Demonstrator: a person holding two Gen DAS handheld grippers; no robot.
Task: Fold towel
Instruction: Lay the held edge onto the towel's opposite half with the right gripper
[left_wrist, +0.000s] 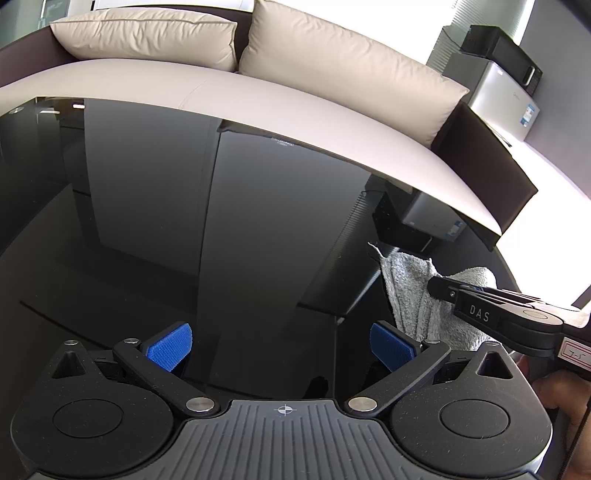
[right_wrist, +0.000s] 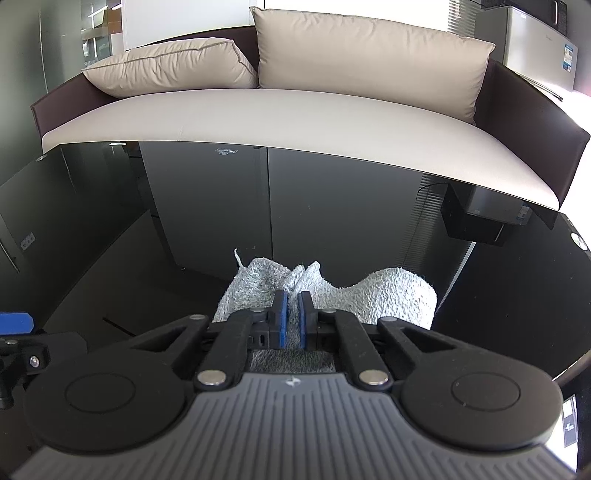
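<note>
A crumpled grey terry towel (right_wrist: 388, 291) lies bunched on the black glass table (right_wrist: 147, 240), just in front of my right gripper (right_wrist: 291, 295). That gripper is shut on a raised fold of the towel, its blue pads (right_wrist: 281, 314) pinching the cloth. In the left wrist view the towel (left_wrist: 410, 291) sits at the right, with the right gripper (left_wrist: 436, 286) biting into it from the right. My left gripper (left_wrist: 280, 343) stands open over bare glass to the left of the towel, nothing between its blue pads (left_wrist: 170, 345).
A beige sofa (right_wrist: 295, 122) with two cushions (right_wrist: 369, 51) runs along the table's far edge. A silver fridge (left_wrist: 506, 99) with a black microwave (left_wrist: 506, 55) on top stands at the far right. A hand (left_wrist: 561, 391) holds the right gripper.
</note>
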